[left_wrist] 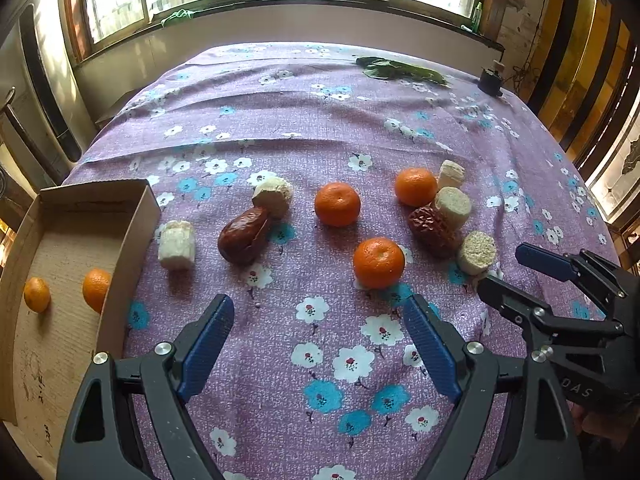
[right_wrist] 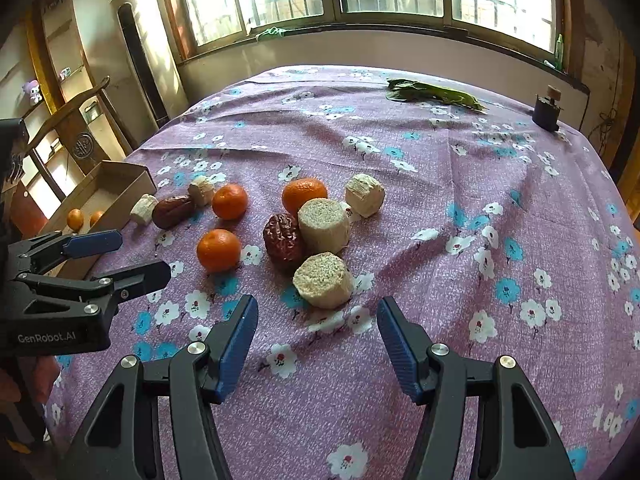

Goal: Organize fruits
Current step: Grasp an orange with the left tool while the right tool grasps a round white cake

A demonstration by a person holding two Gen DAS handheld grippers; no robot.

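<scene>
Three bright oranges [left_wrist: 378, 263], two wrinkled brown dates [left_wrist: 243, 235] and pale cut stalk pieces [right_wrist: 323, 280] are lying mid-tabletop [left_wrist: 320, 360]; two oranges are sitting in the cardboard box [left_wrist: 136, 224] at the left edge. Left gripper [left_wrist: 320, 320] and right gripper [right_wrist: 316, 320] are hovering just short of them, jaws apart, holding nothing.

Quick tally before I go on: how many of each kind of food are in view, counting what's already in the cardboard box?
Tangerines: 5, three on the cloth and two in the cardboard box
Pale cut cylinder pieces: 5
Red dates: 2
Total: 12
</scene>
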